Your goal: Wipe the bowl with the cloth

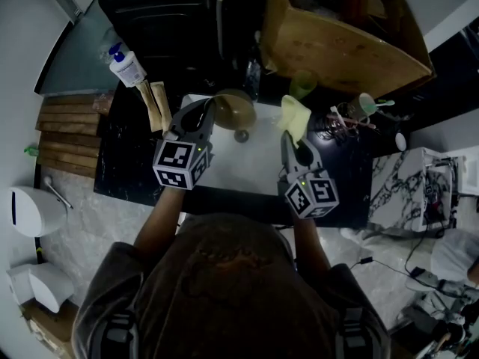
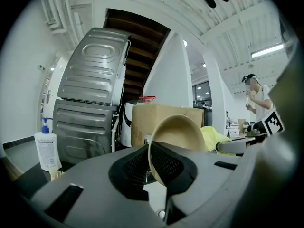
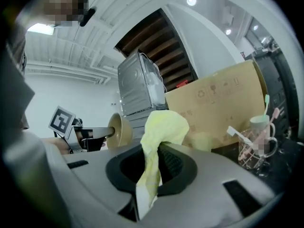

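One bowl (image 1: 234,109) hung tilted over the white surface's (image 1: 254,163) far edge, its rim clamped in my left gripper (image 1: 209,111). Near it but apart, the yellow cloth (image 1: 294,116) was pinched in my right gripper (image 1: 293,137). Pump bottle (image 1: 127,67) stood beyond the far-left corner.

Black tabletop (image 1: 123,163) runs across mid-frame, with a white panel (image 1: 251,163) at its centre. A pump bottle (image 1: 127,67) stands upper left, a cardboard box (image 1: 337,43) upper right, and a mug of brushes (image 1: 363,107) sits right of centre.
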The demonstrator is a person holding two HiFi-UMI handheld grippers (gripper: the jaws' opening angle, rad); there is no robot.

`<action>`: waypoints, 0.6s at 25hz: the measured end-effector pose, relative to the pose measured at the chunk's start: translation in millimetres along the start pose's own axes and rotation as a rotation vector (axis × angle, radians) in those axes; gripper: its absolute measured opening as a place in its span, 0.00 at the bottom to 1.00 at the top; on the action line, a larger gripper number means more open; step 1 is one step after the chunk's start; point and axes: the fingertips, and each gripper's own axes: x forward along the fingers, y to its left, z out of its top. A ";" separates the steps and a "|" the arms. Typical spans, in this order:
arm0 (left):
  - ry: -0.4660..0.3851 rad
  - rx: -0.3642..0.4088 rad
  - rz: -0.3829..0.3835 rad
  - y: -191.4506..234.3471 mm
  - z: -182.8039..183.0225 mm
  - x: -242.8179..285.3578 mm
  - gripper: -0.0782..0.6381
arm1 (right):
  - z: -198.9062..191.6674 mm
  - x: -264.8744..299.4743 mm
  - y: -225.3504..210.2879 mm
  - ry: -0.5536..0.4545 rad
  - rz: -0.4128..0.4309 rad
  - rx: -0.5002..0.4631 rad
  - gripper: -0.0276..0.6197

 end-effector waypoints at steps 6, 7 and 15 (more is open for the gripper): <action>-0.073 0.002 -0.002 -2.7 13.5 -5.9 0.13 | 8.5 -1.5 -5.2 -0.039 -0.056 -0.054 0.10; -0.083 0.006 -0.002 -3.3 15.2 -6.8 0.13 | 9.9 -1.3 -5.8 -0.046 -0.064 -0.061 0.10; -0.135 0.006 0.021 0.6 23.3 -12.5 0.13 | 12.4 3.3 -10.9 -0.060 -0.120 -0.089 0.09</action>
